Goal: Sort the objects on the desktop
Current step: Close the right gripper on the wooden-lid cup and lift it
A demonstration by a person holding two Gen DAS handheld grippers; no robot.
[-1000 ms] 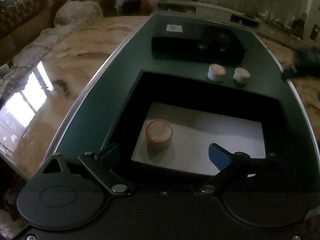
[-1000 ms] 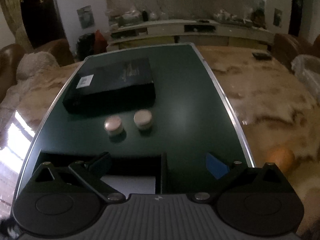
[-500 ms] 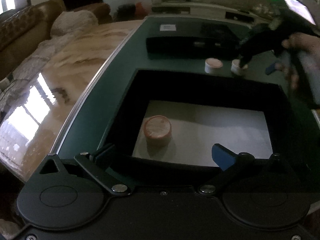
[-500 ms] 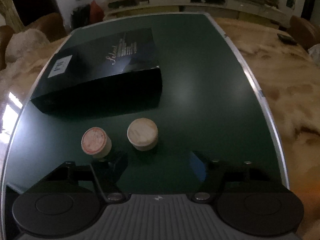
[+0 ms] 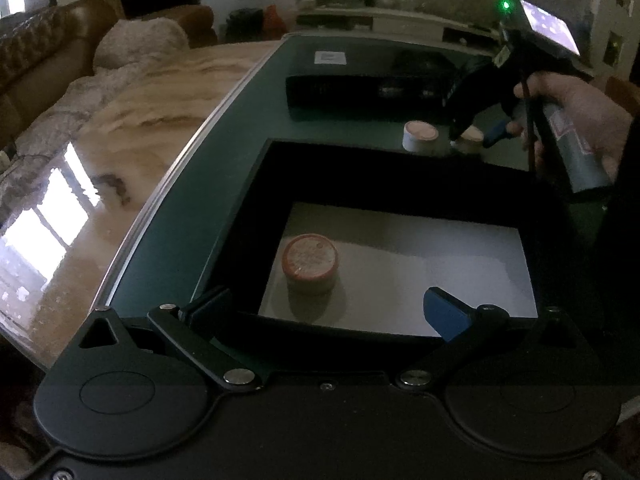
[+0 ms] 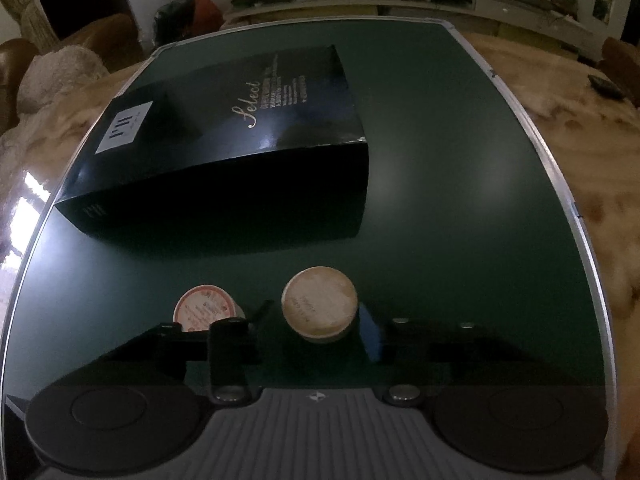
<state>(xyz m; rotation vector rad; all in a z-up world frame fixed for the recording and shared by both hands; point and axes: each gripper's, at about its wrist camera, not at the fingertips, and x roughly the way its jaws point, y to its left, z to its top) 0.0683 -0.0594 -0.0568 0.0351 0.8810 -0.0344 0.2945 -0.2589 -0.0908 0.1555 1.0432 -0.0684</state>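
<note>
The right wrist view shows my right gripper [image 6: 316, 326] shut on a tan-lidded round tub [image 6: 319, 303] that stands on the green mat [image 6: 460, 200], a pad pressing each side. A pink-lidded tub [image 6: 208, 310] stands just left of it, outside the fingers. In the left wrist view my left gripper [image 5: 324, 308] hangs open over an open black box [image 5: 360, 168] with a white floor. An orange-lidded tub [image 5: 310, 258] sits at that floor's left side. Beyond the box's far wall, the right gripper [image 5: 474, 138] grips the tan tub [image 5: 472, 136] next to the pink-lidded tub [image 5: 419, 136].
A closed black box with gold lettering [image 6: 224, 152] lies on the mat right behind the two tubs. A person's hand [image 5: 580, 112] holds the right gripper's handle. The mat rests on a glossy marble table [image 5: 120, 140]; a sofa stands far left.
The right gripper came down and forward to the two tubs and closed its fingers on the tan-lidded one. The left gripper stayed open over the box.
</note>
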